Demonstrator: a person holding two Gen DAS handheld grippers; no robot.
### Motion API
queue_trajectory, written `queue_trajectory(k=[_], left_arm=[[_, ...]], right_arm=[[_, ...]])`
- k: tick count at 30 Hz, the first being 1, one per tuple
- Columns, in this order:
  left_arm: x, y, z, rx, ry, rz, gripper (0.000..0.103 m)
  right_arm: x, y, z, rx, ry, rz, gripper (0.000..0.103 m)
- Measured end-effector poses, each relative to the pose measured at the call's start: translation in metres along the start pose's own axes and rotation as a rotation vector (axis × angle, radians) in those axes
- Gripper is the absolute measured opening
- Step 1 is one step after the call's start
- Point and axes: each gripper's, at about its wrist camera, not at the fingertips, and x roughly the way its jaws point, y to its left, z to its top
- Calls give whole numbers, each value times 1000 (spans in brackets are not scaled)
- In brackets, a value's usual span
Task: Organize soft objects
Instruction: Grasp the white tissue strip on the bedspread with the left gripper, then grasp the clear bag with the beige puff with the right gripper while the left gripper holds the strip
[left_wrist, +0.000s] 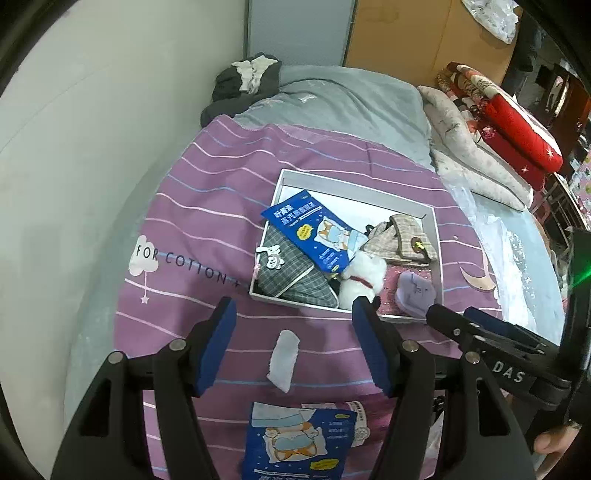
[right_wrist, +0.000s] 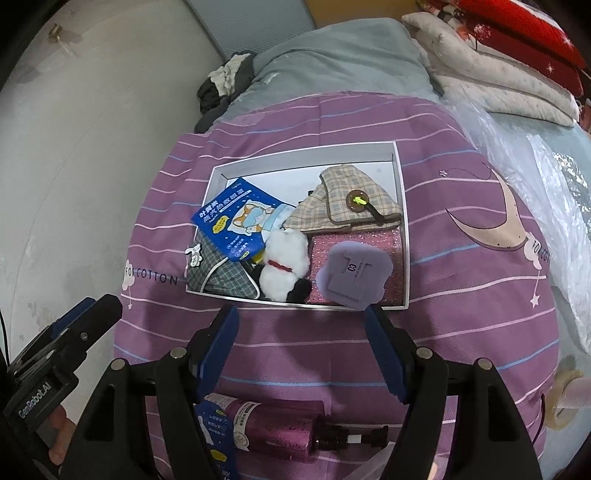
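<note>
Both grippers apart, empty: left gripper (left_wrist: 293, 321) w/ blue pads over crumpled white wad (left_wrist: 283, 360); right gripper (right_wrist: 301, 326).

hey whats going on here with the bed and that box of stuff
A person holds a pair of tongs in each hand over a purple striped bedspread, sorting soft things into a shallow white box. The box already holds a blue packet, a grey plaid pouch, a white plush toy, a beige plaid pouch and a lilac holder. Both the left tongs and the right tongs are open and empty. A white pad and another blue packet lie outside the box.
</note>
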Motion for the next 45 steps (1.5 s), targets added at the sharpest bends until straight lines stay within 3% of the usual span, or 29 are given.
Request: queue_trajectory(k=[4,7,9,11,15,25,29,31,34,45], left_arm=[[15,3,-3,38,30,27,66],[37,8,-3,39,116,0,65],[50,15,-5,2,162,-41,57],[65,23,-7,-32,216,-77,55],[84,29,-14,-67,287,-106,44],[116,10,-31,63,422,-113,44],[129,13,-38,66,473,-79,44],[130,14,-40,58,474,-78,43],[127,13,-43,58,467,-78,26],[97,3,-39,65,366,-138,23]], right_arm=[[2,0,0,-7,15,6,71],[3,-2,0,2,15,4,71],[4,-5,1,11,15,4,71],[4,-8,0,22,15,2,71],[4,-13,0,38,14,4,71],[11,-15,1,41,33,-19,71],[12,-16,0,38,37,-20,71],[12,-17,0,41,38,-24,71],[14,-18,0,43,42,-30,71],[13,-13,0,30,62,-12,71]])
